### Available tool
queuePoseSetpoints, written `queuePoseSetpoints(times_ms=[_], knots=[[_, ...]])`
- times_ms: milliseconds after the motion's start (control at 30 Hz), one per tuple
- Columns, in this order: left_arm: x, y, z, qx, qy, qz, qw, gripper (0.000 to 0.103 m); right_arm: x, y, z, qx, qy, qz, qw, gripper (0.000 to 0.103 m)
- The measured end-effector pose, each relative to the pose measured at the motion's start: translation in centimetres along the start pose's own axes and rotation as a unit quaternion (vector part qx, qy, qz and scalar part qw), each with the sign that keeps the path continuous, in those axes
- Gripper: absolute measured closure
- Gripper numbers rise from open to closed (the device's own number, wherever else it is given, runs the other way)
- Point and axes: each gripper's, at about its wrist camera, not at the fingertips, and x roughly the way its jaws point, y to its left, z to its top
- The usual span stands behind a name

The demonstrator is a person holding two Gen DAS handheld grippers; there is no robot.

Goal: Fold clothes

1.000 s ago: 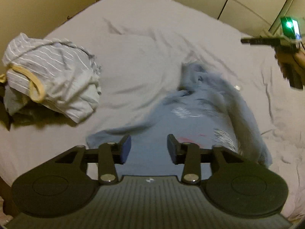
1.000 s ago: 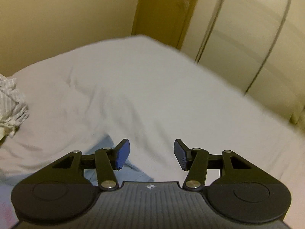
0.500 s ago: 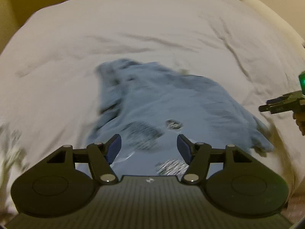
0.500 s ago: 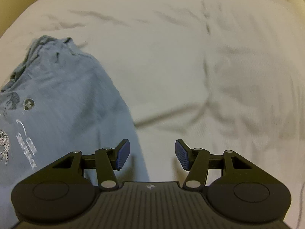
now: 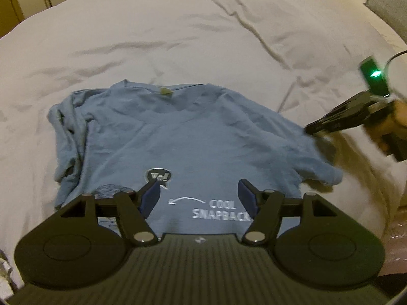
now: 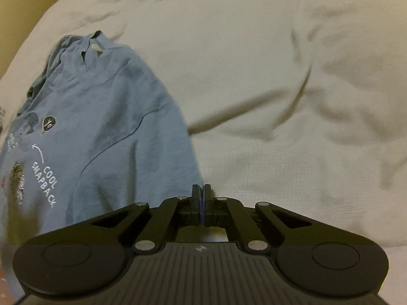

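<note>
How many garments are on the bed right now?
1 in view: a blue T-shirt spread on the white bed sheet, just ahead of the open left hand-held gripper; the shut right hand-held gripper is at its edge. Others may lie outside the frame.

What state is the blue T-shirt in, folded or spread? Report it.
Mostly spread: blue T-shirt lies print-up on the bed, one sleeve bunched.

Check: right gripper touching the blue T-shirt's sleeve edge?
Touching. In the right wrist view the right gripper has its jaws shut at the blue T-shirt's edge; the left wrist view shows its tip on the sleeve. Cloth between the pads isn't visible.
</note>
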Motion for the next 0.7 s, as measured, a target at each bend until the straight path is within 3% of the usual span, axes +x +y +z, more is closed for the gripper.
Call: queuePoseSetpoints(times_ms=[167,267,333,433,567,667,700], knots=[[-0.6,2.5,0.9,-0.02,-0.007,0.033,0.9992,0.039,-4.9,-4.4,1.9,0.026,-0.064,-0.117,0.991,0.103],[-0.6,3.8,1.3,-0.032,-0.006,0.048,0.9983,0.038,-4.7,-6.3,2.1,0.064,-0.059,-0.07,0.994,0.102],[-0.5,4.3,1.5,-0.036,-0.005,0.054,0.9979,0.038,-3.9,-6.1,1.9,0.073,-0.045,-0.018,0.996,0.087],[-0.4,4.0,1.4,-0.037,-0.001,0.056,0.9978,0.038,-2.1,-3.8,0.5,0.051,-0.019,0.035,0.998,0.073],[0.0,2.9,1.1,-0.027,0.007,0.051,0.9983,0.036,0.6,-2.4,-1.9,0.082,0.019,0.083,0.993,0.072],[0.5,1.9,0.8,-0.019,0.014,0.045,0.9987,0.036,1.8,-2.2,-3.2,0.099,0.03,0.088,0.991,0.069],[0.6,1.6,0.8,-0.018,0.016,0.043,0.9988,0.036,1.5,-2.6,-3.0,0.097,0.026,0.076,0.992,0.074]])
